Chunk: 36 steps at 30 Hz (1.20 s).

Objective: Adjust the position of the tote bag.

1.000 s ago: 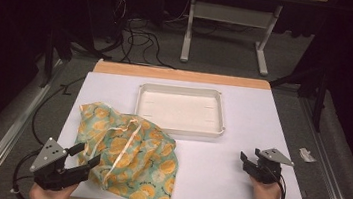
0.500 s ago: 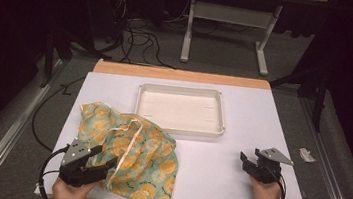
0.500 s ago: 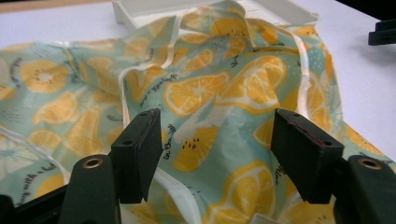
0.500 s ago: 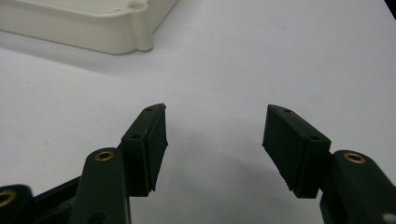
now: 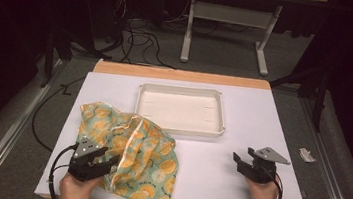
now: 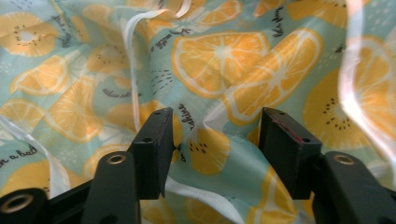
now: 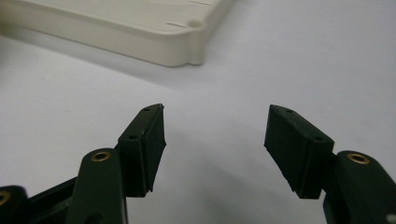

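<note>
Approach step: the left gripper point(image 5: 109, 161), jaws spread wide, sits over the crumpled orange-print cloth point(image 5: 131, 149) lying on the table's near left, beside the white tray point(image 5: 178, 128). Closing on a fold would come next; the right gripper point(image 5: 242, 160) waits open

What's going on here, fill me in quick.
A person at a table holds a gripper in each hand. The left gripper is at the near edge of a crumpled orange-print bag, jaws open with a fold of the fabric between them, not yet clamped. The right gripper rests open over bare table at the right, holding nothing. An empty white tray sits behind the bag, mid-table.
</note>
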Motion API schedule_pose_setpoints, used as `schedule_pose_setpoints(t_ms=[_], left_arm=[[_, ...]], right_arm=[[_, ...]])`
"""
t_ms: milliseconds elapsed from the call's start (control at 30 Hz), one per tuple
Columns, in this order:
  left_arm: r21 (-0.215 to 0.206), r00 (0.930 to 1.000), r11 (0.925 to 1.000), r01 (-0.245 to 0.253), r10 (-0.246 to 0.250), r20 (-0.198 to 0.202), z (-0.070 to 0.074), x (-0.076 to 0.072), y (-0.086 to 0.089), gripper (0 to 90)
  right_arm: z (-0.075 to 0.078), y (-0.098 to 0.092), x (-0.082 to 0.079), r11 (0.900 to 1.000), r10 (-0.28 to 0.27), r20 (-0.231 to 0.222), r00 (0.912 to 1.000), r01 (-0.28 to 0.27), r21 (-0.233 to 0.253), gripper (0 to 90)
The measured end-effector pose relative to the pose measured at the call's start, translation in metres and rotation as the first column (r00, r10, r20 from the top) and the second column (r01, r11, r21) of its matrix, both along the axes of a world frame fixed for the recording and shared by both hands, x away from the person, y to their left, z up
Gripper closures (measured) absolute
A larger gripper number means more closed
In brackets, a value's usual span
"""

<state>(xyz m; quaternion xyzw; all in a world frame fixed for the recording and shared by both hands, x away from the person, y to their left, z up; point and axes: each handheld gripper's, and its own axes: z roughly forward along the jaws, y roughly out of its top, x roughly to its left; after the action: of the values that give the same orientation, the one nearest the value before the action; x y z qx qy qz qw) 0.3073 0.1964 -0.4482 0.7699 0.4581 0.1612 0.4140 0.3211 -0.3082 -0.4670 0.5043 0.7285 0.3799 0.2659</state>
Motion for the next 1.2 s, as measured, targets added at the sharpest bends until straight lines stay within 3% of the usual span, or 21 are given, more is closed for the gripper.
schedule_pose_setpoints(t_ms=[133, 167, 200, 400, 600, 667, 700, 733, 800, 833, 867, 967, 1167, 1200], left_arm=[[0.008, 0.9992, 0.9991, -0.041, 0.041, -0.001, -0.003, 0.005, 0.003, 47.9], [0.008, 0.9992, 0.9991, -0.041, 0.041, -0.001, -0.003, 0.005, 0.003, 46.6], [0.006, 0.9978, 0.9978, -0.066, 0.066, 0.006, -0.005, 0.007, 0.004, 45.9], [0.018, 0.9929, 0.9928, -0.119, 0.119, -0.006, -0.011, 0.013, 0.006, 40.6], [0.031, 0.9848, 0.9849, -0.17, 0.171, -0.028, -0.015, 0.017, 0.009, 35.4], [0.035, 0.9818, 0.9823, -0.184, 0.186, -0.04, -0.016, 0.018, 0.01, 33.0], [0.035, 0.9818, 0.9823, -0.184, 0.186, -0.04, -0.016, 0.018, 0.01, 32.8], [0.053, 0.9801, 0.9801, -0.191, 0.194, -0.044, -0.018, 0.019, 0.01, 32.1], [0.062, 0.979, 0.9785, -0.197, 0.199, -0.042, -0.019, 0.019, 0.011, 31.0], [0.07, 0.9771, 0.9766, -0.203, 0.207, -0.05, -0.02, 0.02, 0.013, 30.8], [0.067, 0.9759, 0.9758, -0.208, 0.212, -0.053, -0.021, 0.021, 0.013, 30.8], [0.084, 0.973, 0.9726, -0.217, 0.222, -0.062, -0.024, 0.023, 0.015, 30.1], [0.11, 0.9681, 0.9682, -0.224, 0.234, -0.089, -0.03, 0.029, 0.016, 30.0], [0.123, 0.9685, 0.9668, -0.224, 0.235, -0.083, -0.031, 0.029, 0.015, 30.5]], right_arm=[[0.002, 0.026, 0.001, 0.995, 0.095, -0.019, 0.9953, -0.095, -0.002, 38.1], [0.002, 0.026, 0.001, 0.995, 0.095, -0.019, 0.9953, -0.095, -0.002, 38.1], [0.002, 0.039, 0.002, 0.99, 0.139, -0.031, 0.9898, -0.14, -0.003, 38.0], [0.004, 0.076, 0.006, 0.968, 0.249, -0.049, 0.9673, -0.247, 0.031, 37.4], [0.008, 0.109, 0.008, 0.933, 0.357, -0.054, 0.9324, -0.354, 0.068, 36.8], [0.009, 0.118, 0.008, 0.916, 0.397, -0.057, 0.9162, -0.391, 0.09, 36.6], [0.009, 0.118, 0.008, 0.916, 0.397, -0.057, 0.9162, -0.391, 0.09, 36.6], [0.009, 0.127, 0.007, 0.901, 0.43, -0.061, 0.9009, -0.424, 0.091, 36.5], [0.009, 0.131, 0.006, 0.896, 0.441, -0.059, 0.8957, -0.435, 0.094, 36.5], [0.01, 0.137, 0.004, 0.886, 0.46, -0.055, 0.8863, -0.453, 0.1, 36.4], [0.01, 0.14, 0.004, 0.882, 0.467, -0.054, 0.8826, -0.46, 0.102, 36.4], [0.011, 0.146, 0.004, 0.874, 0.481, -0.055, 0.8748, -0.474, 0.104, 36.4], [0.008, 0.158, 0.008, 0.874, 0.484, -0.069, 0.8721, -0.479, 0.085, 38.2], [0.005, 0.161, 0.012, 0.872, 0.489, -0.084, 0.8684, -0.482, 0.086, 41.9]])
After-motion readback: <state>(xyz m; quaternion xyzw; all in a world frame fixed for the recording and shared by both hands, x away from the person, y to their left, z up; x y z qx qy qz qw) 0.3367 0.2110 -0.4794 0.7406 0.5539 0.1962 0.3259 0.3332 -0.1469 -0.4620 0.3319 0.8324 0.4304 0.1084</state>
